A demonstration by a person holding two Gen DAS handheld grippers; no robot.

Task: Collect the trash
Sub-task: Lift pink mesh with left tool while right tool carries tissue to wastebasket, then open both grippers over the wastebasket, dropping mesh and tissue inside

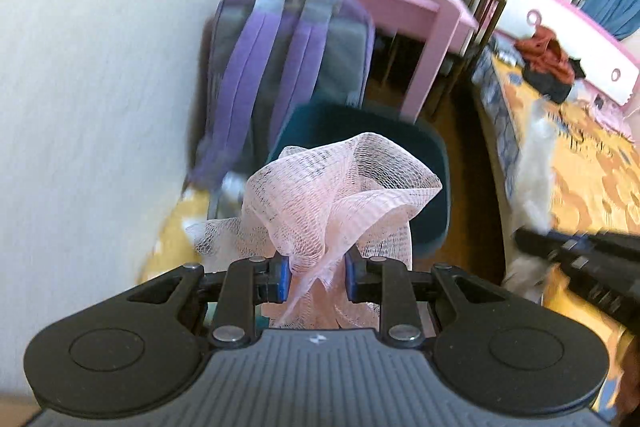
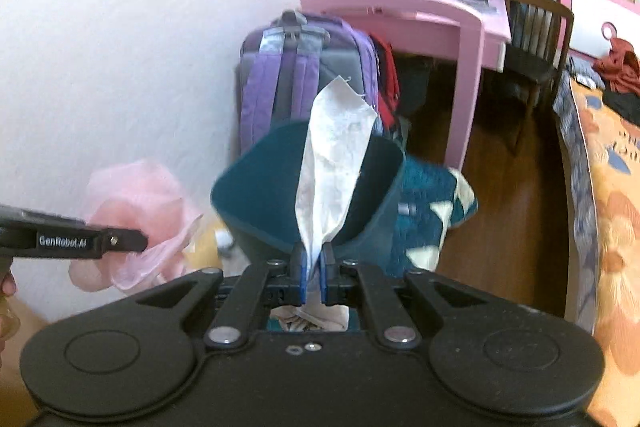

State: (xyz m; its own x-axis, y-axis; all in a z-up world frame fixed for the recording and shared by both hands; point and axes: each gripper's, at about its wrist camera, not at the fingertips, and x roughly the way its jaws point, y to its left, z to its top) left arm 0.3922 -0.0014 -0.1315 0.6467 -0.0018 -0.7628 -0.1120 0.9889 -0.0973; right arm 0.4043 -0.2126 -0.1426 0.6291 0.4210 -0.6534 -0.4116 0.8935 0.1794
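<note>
Both loads hang over the dark teal bin [image 2: 308,187] ready to drop: left gripper [image 1: 316,277] pinching pink netting [image 1: 332,203], right gripper [image 2: 314,277] clamped on a white tissue [image 2: 334,163].

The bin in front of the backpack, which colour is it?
Dark teal. The bin shows best in the right wrist view, standing open in front of the purple backpack.
</note>
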